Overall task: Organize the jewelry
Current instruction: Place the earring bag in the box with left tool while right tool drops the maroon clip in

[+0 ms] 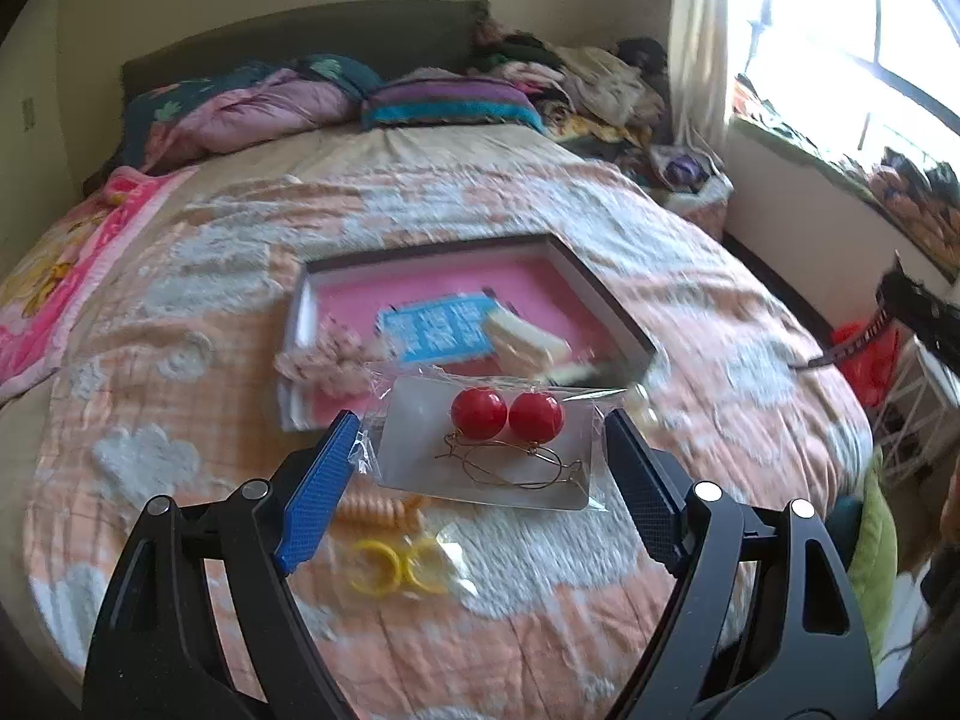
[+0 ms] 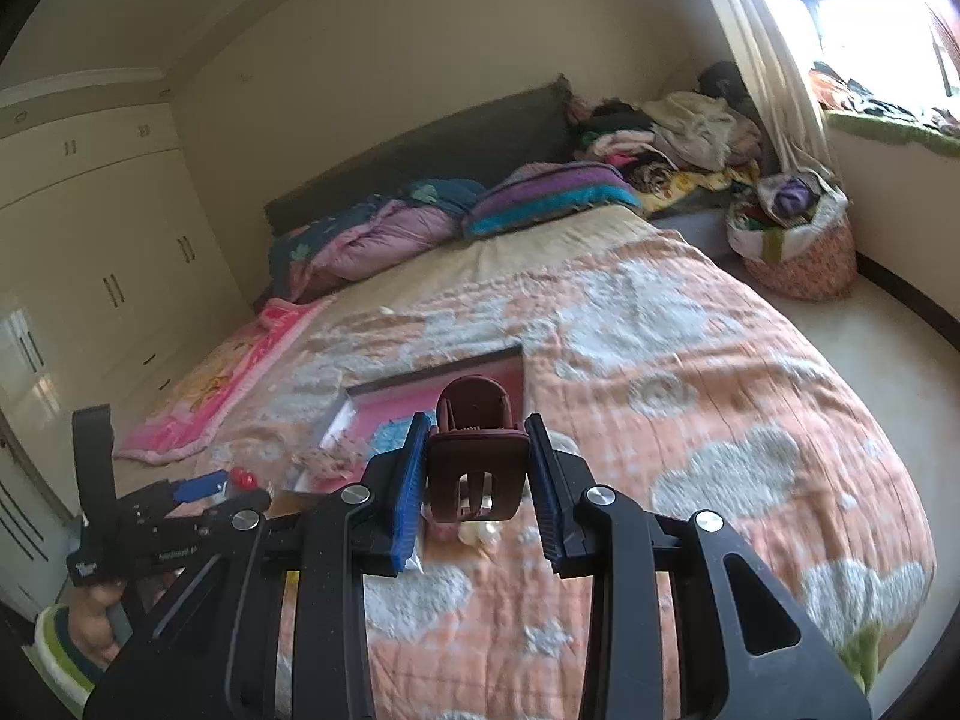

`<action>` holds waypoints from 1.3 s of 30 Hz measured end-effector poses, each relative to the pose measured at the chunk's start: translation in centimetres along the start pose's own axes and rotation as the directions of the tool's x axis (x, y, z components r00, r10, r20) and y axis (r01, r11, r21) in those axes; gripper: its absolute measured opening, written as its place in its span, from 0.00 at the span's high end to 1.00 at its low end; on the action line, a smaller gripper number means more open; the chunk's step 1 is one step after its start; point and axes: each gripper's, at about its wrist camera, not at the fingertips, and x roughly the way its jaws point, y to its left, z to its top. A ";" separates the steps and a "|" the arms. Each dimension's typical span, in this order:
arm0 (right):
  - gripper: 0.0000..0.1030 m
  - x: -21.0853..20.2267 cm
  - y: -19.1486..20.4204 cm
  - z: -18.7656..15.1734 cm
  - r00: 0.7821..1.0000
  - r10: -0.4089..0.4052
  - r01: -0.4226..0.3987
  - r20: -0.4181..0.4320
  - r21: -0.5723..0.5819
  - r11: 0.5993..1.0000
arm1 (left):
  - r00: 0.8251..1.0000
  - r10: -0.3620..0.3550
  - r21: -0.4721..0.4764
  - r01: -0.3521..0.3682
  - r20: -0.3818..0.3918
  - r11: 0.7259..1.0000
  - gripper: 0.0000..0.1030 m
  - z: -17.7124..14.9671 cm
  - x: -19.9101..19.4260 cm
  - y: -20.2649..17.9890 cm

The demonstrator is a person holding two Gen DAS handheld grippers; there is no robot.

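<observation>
While left fingers (image 1: 474,450) clamp the earring packet (image 1: 486,450) crosswise and right fingers (image 2: 477,480) pinch a maroon clip (image 2: 474,456), the pink-lined box (image 1: 600,294) lies just ahead, left nearer.

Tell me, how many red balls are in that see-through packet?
2. Both red balls sit side by side inside the clear packet between the left gripper fingers: one on the left, one on the right. None look hidden.

An open box (image 1: 600,294) lies on the bed (image 1: 690,324), pillows (image 1: 456,99) behind it. The earring packet (image 1: 489,441) sits between the left gripper's (image 1: 480,450) fingers, nearer than the box; rings (image 1: 399,564) lie below.
</observation>
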 end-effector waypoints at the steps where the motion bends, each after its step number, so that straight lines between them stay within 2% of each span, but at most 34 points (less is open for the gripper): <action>1: 0.70 0.3 0.3 0.3 1.000 0.005 -0.005 0.004 -0.011 1.000 | 1.000 0.005 -0.006 -0.005 0.008 1.000 0.28 0.3 -0.1 0.3; 9: 0.70 3.1 2.4 2.5 1.000 0.018 -0.017 0.023 -0.065 0.998 | 0.997 0.054 -0.038 -0.051 0.062 0.998 0.27 3.4 0.1 2.2; 17: 0.70 6.6 4.4 4.5 1.000 0.013 -0.009 0.028 -0.136 0.991 | 0.992 0.103 -0.043 -0.101 0.067 0.994 0.27 4.7 2.2 3.5; 27: 0.70 11.5 5.2 5.7 1.000 -0.009 0.008 -0.002 -0.187 0.982 | 0.995 0.097 -0.050 -0.097 0.007 0.994 0.27 5.1 7.1 4.5; 39: 0.70 18.3 4.7 4.8 0.996 -0.043 0.025 -0.079 -0.207 0.978 | 0.995 0.058 -0.047 -0.062 -0.082 0.997 0.27 3.9 12.5 5.2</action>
